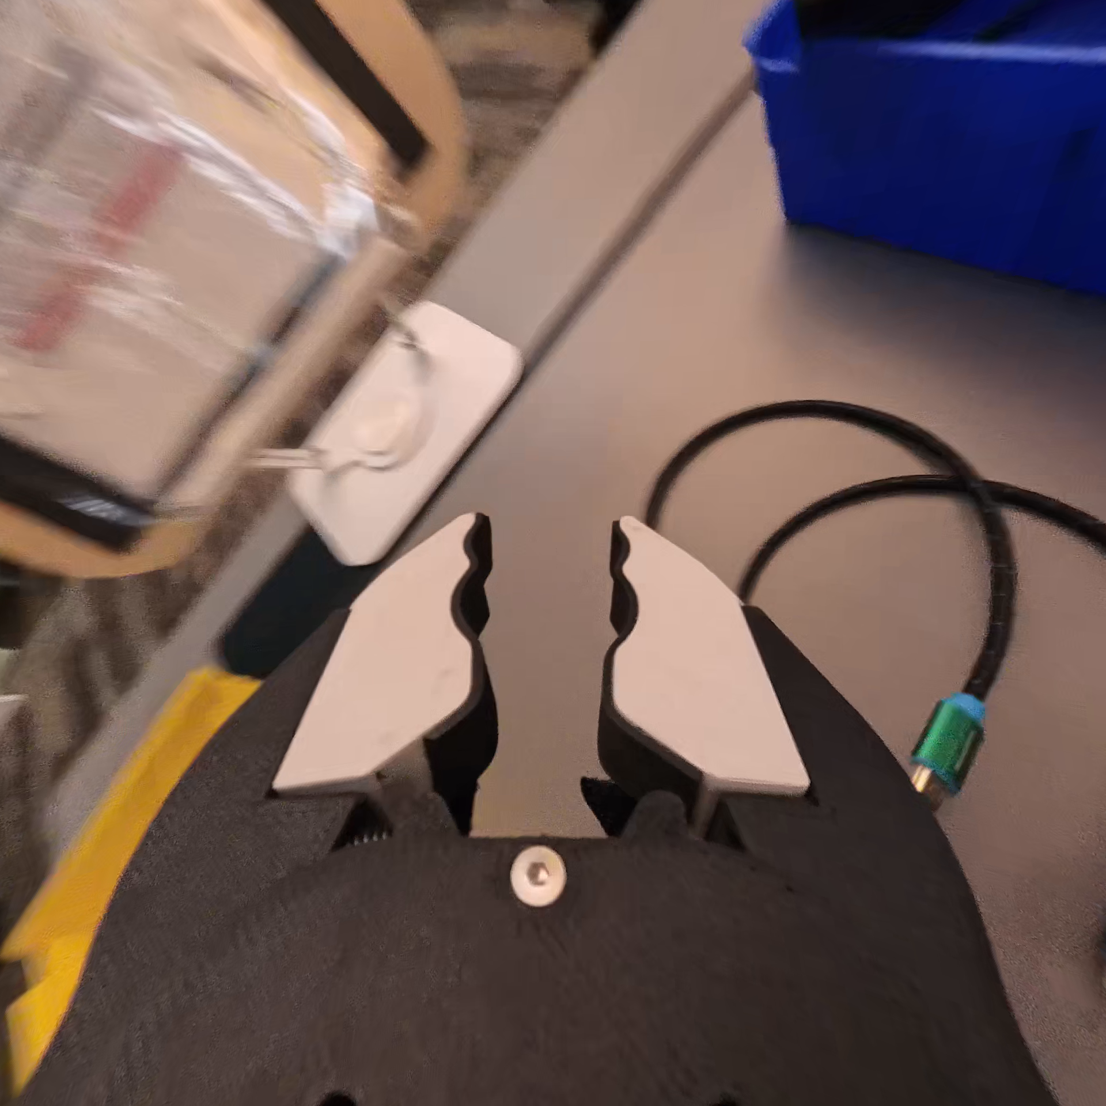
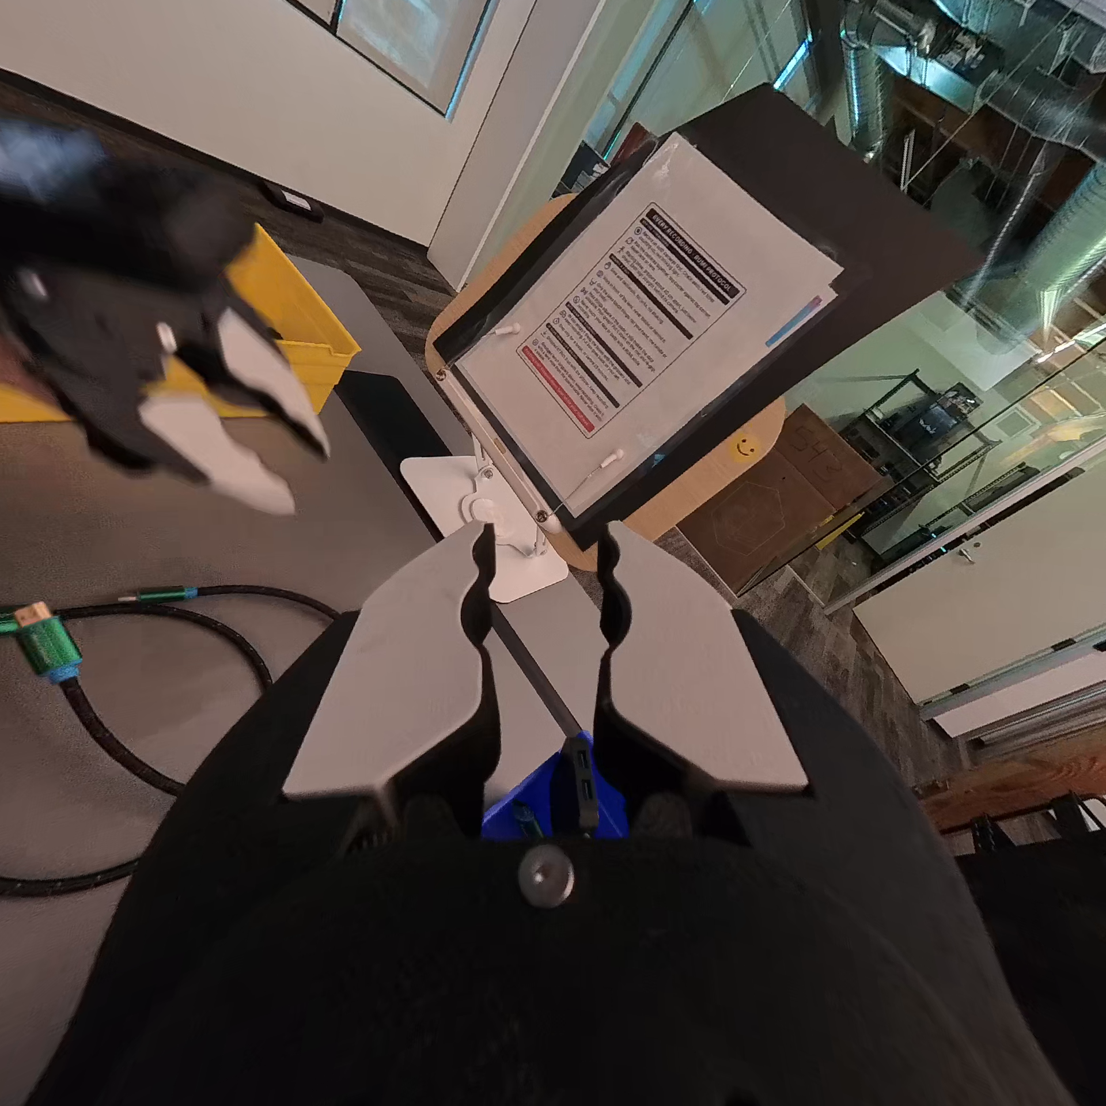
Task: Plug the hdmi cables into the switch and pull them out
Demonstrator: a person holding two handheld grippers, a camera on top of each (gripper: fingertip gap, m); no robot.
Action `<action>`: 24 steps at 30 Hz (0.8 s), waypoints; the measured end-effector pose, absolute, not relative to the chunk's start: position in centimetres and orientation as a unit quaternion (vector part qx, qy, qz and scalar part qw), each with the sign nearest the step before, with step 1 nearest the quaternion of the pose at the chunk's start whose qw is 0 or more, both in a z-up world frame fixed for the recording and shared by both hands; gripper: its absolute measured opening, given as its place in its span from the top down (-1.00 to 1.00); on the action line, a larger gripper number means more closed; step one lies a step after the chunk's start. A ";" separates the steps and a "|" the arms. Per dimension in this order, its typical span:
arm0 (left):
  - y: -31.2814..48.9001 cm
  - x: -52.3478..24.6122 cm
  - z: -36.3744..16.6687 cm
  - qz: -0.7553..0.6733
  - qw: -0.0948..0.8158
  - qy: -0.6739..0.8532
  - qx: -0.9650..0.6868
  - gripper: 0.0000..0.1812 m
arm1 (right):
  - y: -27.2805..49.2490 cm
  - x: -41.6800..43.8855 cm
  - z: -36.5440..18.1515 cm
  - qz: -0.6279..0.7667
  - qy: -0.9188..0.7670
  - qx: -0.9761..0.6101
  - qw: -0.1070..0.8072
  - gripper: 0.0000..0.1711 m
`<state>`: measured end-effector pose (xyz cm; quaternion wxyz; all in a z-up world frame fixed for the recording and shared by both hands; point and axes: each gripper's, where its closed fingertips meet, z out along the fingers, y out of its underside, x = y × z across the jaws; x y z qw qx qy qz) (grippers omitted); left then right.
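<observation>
My left gripper (image 1: 552, 538) is open and empty above the grey table (image 1: 688, 335). A black HDMI cable (image 1: 862, 479) loops to its right and ends in a green plug (image 1: 948, 748) lying on the table. My right gripper (image 2: 546, 550) is open and empty, held high. Low between its fingers, a slim black box with ports (image 2: 582, 778), apparently the switch, stands in a blue bin (image 2: 550, 802). In the right wrist view, two green plugs (image 2: 45, 646) (image 2: 167, 595) on black cables lie at the left, and the blurred left gripper (image 2: 305, 479) hovers above them.
A framed printed sheet (image 2: 628, 335) on a white stand base (image 2: 514, 538) (image 1: 407, 431) stands at the table's far edge. A yellow bin (image 2: 299, 323) (image 1: 90, 868) sits on the left and the blue bin (image 1: 933, 149) on the right. Beyond the table are floor and glass walls.
</observation>
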<state>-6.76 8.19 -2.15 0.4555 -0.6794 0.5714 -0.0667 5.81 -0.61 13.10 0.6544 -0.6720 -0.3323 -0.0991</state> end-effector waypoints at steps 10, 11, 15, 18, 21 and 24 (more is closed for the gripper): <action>14.8 -25.4 -0.7 0.009 0.312 0.395 -0.864 0.57 | -0.6 6.0 13.1 -0.101 -0.329 -0.673 0.654 0.61; 14.8 -26.4 -2.0 0.032 0.277 0.396 -0.875 0.51 | -0.6 5.9 13.0 -0.103 -0.331 -0.674 0.652 0.61; 14.8 -28.2 -5.8 0.118 0.190 0.409 -0.885 0.61 | -0.4 5.7 12.7 -0.112 -0.337 -0.678 0.644 0.61; 14.7 -28.9 -7.2 0.159 0.150 0.407 -0.887 0.79 | -0.2 5.8 12.4 -0.115 -0.338 -0.681 0.640 0.61; 15.0 -29.2 -5.9 0.162 0.173 0.385 -0.892 0.76 | -0.2 6.1 12.2 -0.124 -0.338 -0.684 0.634 0.61; 15.0 -28.1 -3.1 0.107 0.240 0.356 -0.897 0.73 | -0.2 6.0 12.3 -0.127 -0.340 -0.682 0.634 0.60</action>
